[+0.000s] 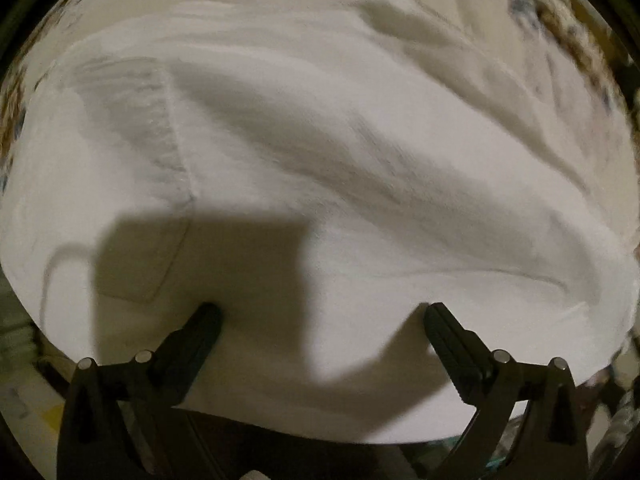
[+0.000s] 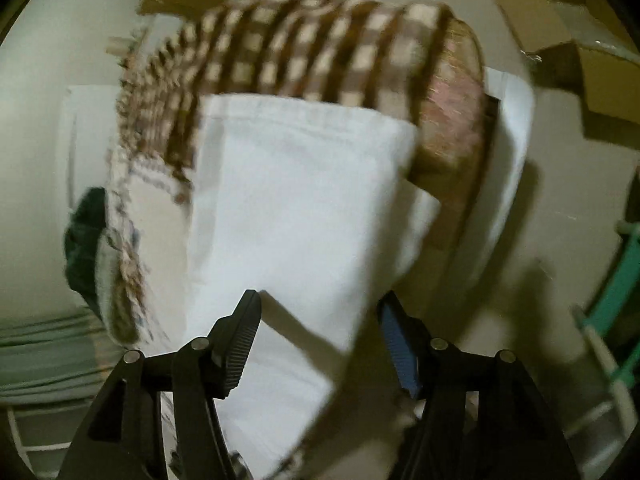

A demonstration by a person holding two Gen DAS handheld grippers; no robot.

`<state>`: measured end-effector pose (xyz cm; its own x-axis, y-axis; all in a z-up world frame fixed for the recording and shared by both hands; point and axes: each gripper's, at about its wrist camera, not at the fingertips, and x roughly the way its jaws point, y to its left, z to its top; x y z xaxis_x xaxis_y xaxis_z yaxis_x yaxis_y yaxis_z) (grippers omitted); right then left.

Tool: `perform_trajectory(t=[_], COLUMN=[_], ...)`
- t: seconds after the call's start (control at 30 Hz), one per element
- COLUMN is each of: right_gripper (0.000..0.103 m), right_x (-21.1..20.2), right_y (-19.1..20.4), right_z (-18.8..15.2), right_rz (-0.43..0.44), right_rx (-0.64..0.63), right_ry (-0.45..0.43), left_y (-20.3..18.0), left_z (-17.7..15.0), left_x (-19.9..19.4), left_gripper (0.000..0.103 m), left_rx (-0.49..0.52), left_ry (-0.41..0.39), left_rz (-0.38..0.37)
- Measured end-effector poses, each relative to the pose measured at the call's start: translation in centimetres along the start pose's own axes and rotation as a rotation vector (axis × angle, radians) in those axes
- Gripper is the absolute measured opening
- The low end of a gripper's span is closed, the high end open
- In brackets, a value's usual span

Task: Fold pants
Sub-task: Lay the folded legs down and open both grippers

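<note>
White pants (image 1: 320, 152) fill the left wrist view, wrinkled, with a back pocket (image 1: 136, 256) at lower left. My left gripper (image 1: 320, 312) is open just above the fabric near its front edge, holding nothing. In the right wrist view the white pants (image 2: 296, 208) lie as a long strip over a brown checked cloth (image 2: 304, 52). My right gripper (image 2: 320, 308) is open over the near part of the strip, with the fabric between and below the fingers but not clamped.
A patterned cover (image 1: 560, 20) shows around the pants. Cardboard boxes (image 2: 560, 28) sit at the upper right, a teal rack (image 2: 616, 296) at the right, a dark green item (image 2: 86, 240) at the left.
</note>
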<state>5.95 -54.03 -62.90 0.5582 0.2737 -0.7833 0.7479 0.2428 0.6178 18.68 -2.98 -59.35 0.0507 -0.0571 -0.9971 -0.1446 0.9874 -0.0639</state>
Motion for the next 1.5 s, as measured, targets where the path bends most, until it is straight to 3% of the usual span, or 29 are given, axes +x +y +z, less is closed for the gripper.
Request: perform_trajectory(t=[0.03,0.13,0.27,0.37,0.43,0.57,0.67,0.87,1.03,1.2,1.27,1.43,1.5], right_gripper=[0.047,0.042,0.042,0.042,0.039,0.039,0.039,0.039,0.033,0.034,0.045,0.046,0.045], right_x=[-0.3,-1.5,-0.8,1.3,0.7,-1.9,-2.8,-0.5,-1.1,-2.4,-2.1,-1.0,-1.3], right_y=[0.1,1.5,2.8,2.3,2.6,5.3,6.2,4.4,1.5,0.2,-0.7,-3.0,-3.4], right_z=[-0.1,-0.8,-0.7,0.6,0.7,-1.6,-3.7,-2.5,-0.8,-1.0,-0.7,0.3,0.3], right_rz=[0.014,0.062,0.035,0.008,0.028,-0.035,-0.032,-0.095,-0.019,-0.177,-0.199,-0.102,-0.004], right_rx=[0.003,-0.023,-0.095,-0.048,-0.039,-0.173,-0.236,-0.182,-0.058,-0.061,-0.053,0.042,0.059], right_ry=[-0.037,-0.104,-0.091,-0.074,-0.123,-0.201,-0.187,-0.161,-0.176,-0.192,-0.169,-0.139,-0.157], left_y=[-0.4,-0.5,-0.3,0.9,1.3,1.2,1.5,-0.7,-0.9,-1.2,-1.4,-1.2,-1.1], left_z=[0.0,0.0,-0.4,-0.8,-1.2,-1.3,-1.1,1.8,2.8,2.3,1.9,1.4,1.5], left_x=[0.3,0.6,0.9,0.7,0.8,1.0,1.1,0.6,0.6,0.4,0.6,0.7,0.7], left_gripper=[0.103,0.103,0.103,0.103,0.103,0.103,0.103,0.103,0.103,0.103,0.103,0.103,0.103], left_rx=[0.009,-0.002,-0.032,-0.048,-0.058,-0.065,-0.066,-0.077,-0.077,-0.079,-0.083,-0.088,-0.088], left_ry=[0.002,0.008,-0.004,-0.021,-0.023,-0.019,-0.015,-0.01,-0.006,-0.022,-0.032,-0.026,-0.023], left_rz=[0.027,0.044,0.044,0.055,0.057,0.059,0.064,0.076,0.075,0.08,0.084,0.085,0.086])
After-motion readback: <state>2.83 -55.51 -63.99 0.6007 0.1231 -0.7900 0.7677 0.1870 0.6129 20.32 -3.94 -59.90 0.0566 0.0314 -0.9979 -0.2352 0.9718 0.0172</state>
